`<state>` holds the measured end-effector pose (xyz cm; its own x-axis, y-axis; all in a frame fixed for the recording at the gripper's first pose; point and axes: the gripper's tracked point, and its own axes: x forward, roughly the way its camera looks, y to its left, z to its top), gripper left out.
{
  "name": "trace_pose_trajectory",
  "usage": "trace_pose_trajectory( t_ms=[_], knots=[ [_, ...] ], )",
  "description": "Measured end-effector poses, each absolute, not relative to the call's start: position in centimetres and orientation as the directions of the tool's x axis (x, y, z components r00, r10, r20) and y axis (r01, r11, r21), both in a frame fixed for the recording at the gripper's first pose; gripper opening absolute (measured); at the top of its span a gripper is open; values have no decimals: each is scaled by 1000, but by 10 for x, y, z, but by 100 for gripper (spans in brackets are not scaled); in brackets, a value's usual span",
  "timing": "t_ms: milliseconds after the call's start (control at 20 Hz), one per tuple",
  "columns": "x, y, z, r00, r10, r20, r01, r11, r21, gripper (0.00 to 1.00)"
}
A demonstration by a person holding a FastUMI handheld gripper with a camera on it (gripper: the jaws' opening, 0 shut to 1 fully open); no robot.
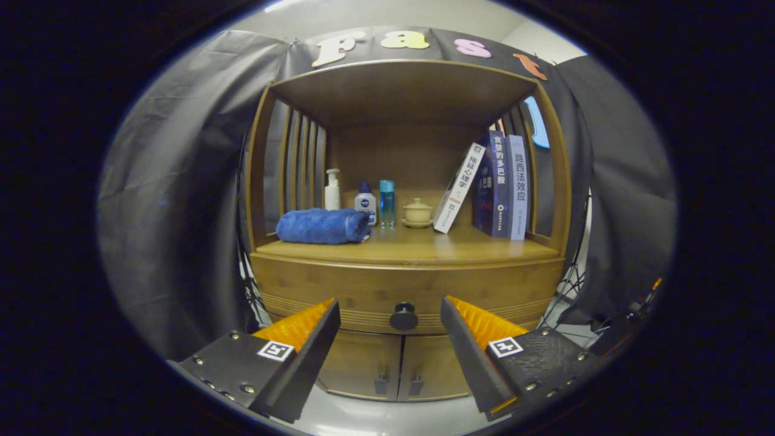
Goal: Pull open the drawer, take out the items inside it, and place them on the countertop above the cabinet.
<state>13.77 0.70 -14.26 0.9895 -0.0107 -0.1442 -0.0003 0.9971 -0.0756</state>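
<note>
Drawer shut, gripper jaws spread wide, holding nothing, lined up w/ the knob.

The drawer sits closed in the wooden cabinet, just under the tabletop and above two small doors. Its long axis runs side to side; the face points straight at the gripper, so the pull is prob. straight back. The dark round knob at mid-front is the only hold: small, hard, likely slick, so close both fingers squarely on it. Drawer looks stiff wood, prob. light; contents hidden. The tabletop already carries a rolled blue towel, bottles, a lidded cup and books; front strip looks free.
</note>
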Motion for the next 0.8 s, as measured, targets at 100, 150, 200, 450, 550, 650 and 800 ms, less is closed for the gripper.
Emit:
trace_pose_trajectory(
  t_ms=[100, 150, 200, 450, 550, 650, 800],
  knots=[
    [153, 6, -150, 989, -26, -148, 18, 998, -54, 100],
    [160, 7, -156, 987, -30, -155, 22, 998, -53, 100],
    [167, 6, -162, 986, -45, -161, 35, 997, -65, 100],
    [201, 15, -195, 979, -50, -199, 40, 998, -54, 100],
    [208, 10, -210, 972, -68, -225, 54, 996, -67, 100],
    [213, -1, -212, 975, -94, -203, 76, 993, -95, 87],
    [220, -6, -230, 964, -114, -239, 89, 990, -114, 72]
  ],
)
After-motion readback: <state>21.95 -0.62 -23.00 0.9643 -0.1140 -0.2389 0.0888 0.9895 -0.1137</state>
